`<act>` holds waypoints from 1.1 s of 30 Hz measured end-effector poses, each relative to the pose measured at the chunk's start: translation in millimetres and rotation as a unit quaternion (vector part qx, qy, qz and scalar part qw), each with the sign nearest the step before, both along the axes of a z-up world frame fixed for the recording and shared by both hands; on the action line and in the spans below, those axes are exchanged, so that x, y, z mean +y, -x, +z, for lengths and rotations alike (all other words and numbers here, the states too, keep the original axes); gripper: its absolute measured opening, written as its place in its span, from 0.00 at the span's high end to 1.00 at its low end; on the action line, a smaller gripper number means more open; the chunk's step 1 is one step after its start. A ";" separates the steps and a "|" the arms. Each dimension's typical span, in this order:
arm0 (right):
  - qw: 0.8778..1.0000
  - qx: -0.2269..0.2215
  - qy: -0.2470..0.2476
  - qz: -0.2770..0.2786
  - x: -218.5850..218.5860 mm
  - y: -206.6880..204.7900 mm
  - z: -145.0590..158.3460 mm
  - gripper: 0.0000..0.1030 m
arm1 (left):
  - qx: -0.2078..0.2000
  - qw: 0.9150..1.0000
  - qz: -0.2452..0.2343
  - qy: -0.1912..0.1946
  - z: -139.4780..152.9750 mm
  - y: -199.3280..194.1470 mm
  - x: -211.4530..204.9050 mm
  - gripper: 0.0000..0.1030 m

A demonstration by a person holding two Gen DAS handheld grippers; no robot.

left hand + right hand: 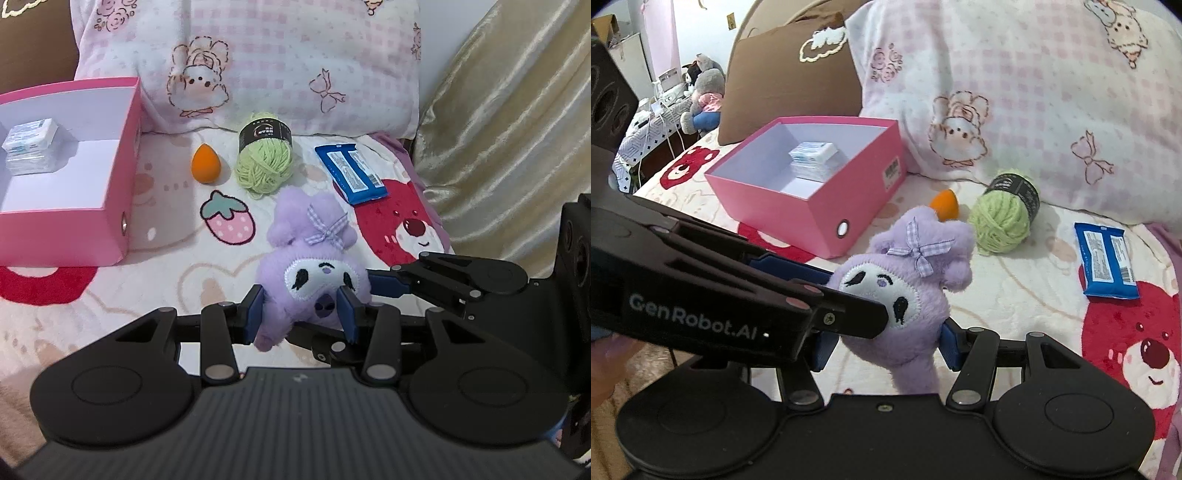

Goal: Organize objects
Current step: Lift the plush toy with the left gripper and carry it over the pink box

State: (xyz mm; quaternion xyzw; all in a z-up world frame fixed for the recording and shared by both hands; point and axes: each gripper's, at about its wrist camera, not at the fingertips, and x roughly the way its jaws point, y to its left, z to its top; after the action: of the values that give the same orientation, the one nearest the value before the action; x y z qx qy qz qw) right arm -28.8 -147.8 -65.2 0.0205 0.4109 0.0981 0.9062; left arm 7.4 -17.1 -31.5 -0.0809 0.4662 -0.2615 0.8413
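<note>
While both clamp it: fluffy purple plush toy with checked bow [314, 269] is off the bed
Left hand-held gripper [301, 314]: closed on the toy's lower body
Right hand-held gripper [882, 347]: also pinching the toy
Pink cardboard box [122, 177]: open, left, white packets inside
Bed [166, 280]: orange sponge egg [205, 163], green yarn ball [264, 164], blue wipes pack [351, 171]

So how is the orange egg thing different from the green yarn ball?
The orange sponge is smooth, egg-shaped and plain. The green yarn ball is bigger, made of wound strands, and wears a black paper band. The sponge lies nearer the pink box. Both lie loose on the blanket, not yet in the box.
</note>
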 end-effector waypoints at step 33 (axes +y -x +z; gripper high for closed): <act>1.000 0.004 0.021 0.010 77.0 -54.1 58.8 0.40 | 0.011 1.000 0.020 -0.006 55.6 -35.1 84.0 0.60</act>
State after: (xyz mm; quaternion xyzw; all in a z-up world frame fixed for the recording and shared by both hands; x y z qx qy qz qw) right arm 25.4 -70.8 -6.5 -0.0026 0.4163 0.0989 0.9039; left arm 42.5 66.9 24.2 -0.0879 0.4755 -0.2412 0.8414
